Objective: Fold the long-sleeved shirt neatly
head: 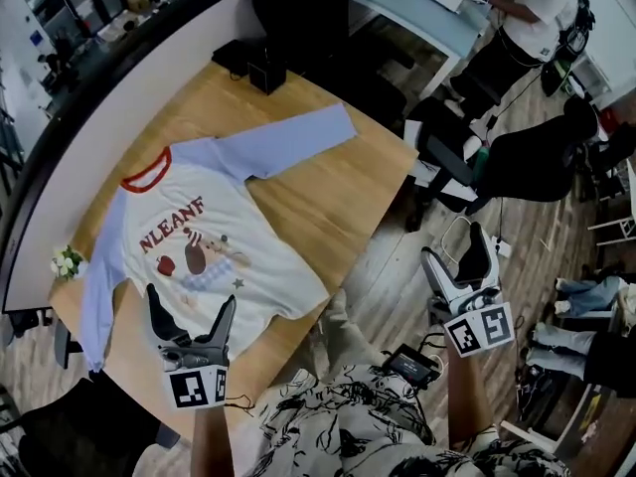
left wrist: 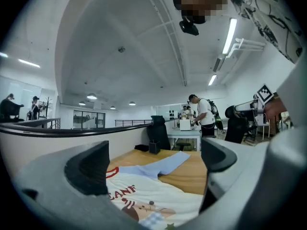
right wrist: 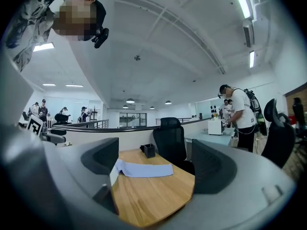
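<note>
A white long-sleeved shirt with pale blue sleeves, a red collar and a cartoon print lies spread flat on the wooden table. One sleeve stretches toward the far right, the other hangs along the left edge. My left gripper hovers open over the shirt's near hem; the shirt shows between its fingers with nothing held. My right gripper is open too, off the table's right edge above the floor, facing the table and the far sleeve.
A small black box stands at the table's far edge, with a black office chair behind it. A small flower bunch sits at the left edge. More chairs, cables and a standing person fill the floor to the right.
</note>
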Demonstrator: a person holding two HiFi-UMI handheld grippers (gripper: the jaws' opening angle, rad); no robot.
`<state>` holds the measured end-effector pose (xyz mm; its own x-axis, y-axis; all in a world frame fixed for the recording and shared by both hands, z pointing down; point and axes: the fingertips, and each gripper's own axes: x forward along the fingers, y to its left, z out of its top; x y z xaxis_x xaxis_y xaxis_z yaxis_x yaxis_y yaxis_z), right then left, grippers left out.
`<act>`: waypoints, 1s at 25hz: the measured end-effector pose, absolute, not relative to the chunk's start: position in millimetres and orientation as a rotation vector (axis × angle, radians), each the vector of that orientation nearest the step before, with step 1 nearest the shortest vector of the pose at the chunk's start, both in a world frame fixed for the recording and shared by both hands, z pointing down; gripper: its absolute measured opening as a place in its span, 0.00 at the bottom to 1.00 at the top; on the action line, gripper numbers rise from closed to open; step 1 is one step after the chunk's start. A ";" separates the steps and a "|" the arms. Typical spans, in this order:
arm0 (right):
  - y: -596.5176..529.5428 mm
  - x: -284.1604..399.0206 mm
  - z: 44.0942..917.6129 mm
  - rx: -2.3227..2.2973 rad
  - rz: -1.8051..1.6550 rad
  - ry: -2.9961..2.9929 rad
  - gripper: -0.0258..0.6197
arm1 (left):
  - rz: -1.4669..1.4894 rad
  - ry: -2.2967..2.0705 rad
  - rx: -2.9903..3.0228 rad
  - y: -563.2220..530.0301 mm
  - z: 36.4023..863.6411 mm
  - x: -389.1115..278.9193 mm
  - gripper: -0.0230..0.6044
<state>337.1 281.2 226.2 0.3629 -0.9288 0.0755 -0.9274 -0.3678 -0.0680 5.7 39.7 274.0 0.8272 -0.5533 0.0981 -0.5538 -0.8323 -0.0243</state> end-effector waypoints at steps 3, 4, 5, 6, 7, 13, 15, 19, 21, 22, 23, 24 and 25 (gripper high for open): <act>259.7 360.2 250.0 -2.559 -0.219 1.790 0.76 | 0.221 -0.885 3.009 29.8 287.1 36.5 0.97; 251.1 369.8 259.6 -2.543 -0.239 1.804 0.76 | 0.241 -0.884 3.014 25.7 290.6 48.5 0.97; 242.0 380.2 269.2 -2.523 -0.258 1.818 0.76 | 0.268 -0.889 3.024 21.1 293.9 61.3 0.97; 232.3 391.2 278.9 -2.500 -0.273 1.835 0.76 | 0.303 -0.896 3.040 15.7 296.9 75.2 0.97; 221.8 402.4 288.5 -2.477 -0.287 1.856 0.76 | 0.341 -0.899 3.061 9.3 299.2 90.6 0.97; 160.5 477.2 338.5 -2.380 -0.380 1.984 0.76 | 0.434 -0.840 3.134 -39.5 299.5 205.1 0.98; 146.9 499.0 353.8 -2.357 -0.425 1.995 0.76 | 0.464 -0.770 3.159 -52.1 300.2 247.6 0.99; 126.0 537.7 382.4 -2.327 -0.510 2.017 0.76 | 0.589 -0.571 3.195 -67.2 319.1 329.8 0.99; 116.4 550.7 400.9 -2.311 -0.580 2.021 0.76 | 0.647 -0.462 3.201 -70.8 335.0 366.3 0.99; 110.5 555.1 410.9 -2.299 -0.616 2.026 0.76 | 0.673 -0.412 3.199 -71.9 343.6 383.3 0.99; 104.0 558.4 420.6 -2.288 -0.647 2.035 0.76 | 0.695 -0.364 3.196 -72.9 352.5 399.6 0.99; 97.0 560.6 429.8 -2.276 -0.675 2.045 0.76 | 0.715 -0.318 3.192 -74.0 361.8 415.2 0.99; 90.0 562.4 438.3 -2.267 -0.698 2.058 0.76 | 0.736 -0.274 3.186 -75.3 372.0 430.0 0.99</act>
